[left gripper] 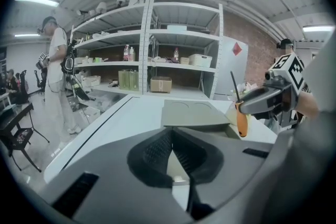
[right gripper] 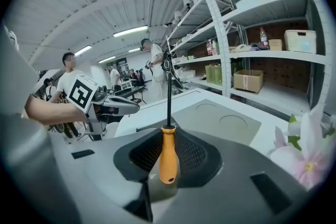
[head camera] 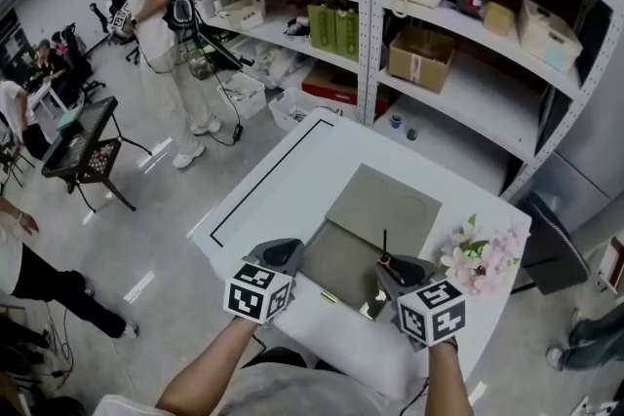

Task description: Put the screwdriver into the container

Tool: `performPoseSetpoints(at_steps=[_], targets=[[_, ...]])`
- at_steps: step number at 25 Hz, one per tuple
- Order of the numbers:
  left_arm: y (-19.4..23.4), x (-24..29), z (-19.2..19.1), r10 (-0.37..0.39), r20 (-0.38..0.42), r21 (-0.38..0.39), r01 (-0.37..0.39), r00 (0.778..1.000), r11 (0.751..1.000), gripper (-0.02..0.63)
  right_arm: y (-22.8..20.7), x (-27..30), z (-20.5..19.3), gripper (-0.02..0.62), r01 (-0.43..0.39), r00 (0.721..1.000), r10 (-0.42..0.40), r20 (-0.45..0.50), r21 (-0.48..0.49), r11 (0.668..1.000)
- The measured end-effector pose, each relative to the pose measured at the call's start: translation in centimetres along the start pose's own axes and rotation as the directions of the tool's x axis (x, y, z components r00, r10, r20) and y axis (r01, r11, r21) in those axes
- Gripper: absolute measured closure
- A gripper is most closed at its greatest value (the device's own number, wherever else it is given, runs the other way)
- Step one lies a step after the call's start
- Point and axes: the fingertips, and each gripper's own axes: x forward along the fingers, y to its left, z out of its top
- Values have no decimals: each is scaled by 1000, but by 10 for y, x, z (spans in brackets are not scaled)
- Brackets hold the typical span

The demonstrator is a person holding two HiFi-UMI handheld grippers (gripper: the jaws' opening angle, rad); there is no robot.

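My right claw [head camera: 398, 274] was clenched on the orange handle of the screwdriver [right gripper: 168, 155], its shaft standing up out of the jaws. My left claw [left gripper: 172, 152] was clenched on nothing, off to the side. The open container [head camera: 331, 258] lay on the table [head camera: 292, 170] just ahead of and below the right claw, between the two claws. I judged it best to tip the tool flat, lower it inside the walls, and only then let go
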Motion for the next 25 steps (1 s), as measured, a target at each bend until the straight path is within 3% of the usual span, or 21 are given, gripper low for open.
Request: performPoseSetpoints(at_steps=[6, 13, 18, 25], targets=[[12, 9, 0, -25, 0, -2, 25, 1000, 1000, 600, 8, 18, -5, 515, -41, 995, 37, -92, -45, 998], [20, 25, -5, -132, -20, 25, 133, 991, 991, 600, 6, 40, -18, 516, 1, 970, -23, -244, -88, 996], [25, 33, -9, -212, -31, 26, 213, 977, 977, 601, 8, 53, -32, 516, 31, 929, -63, -365, -94, 995], [37, 40, -10, -287, -37, 29, 288, 957, 957, 600, 14, 67, -44, 517, 28, 847, -89, -524, -122, 992]])
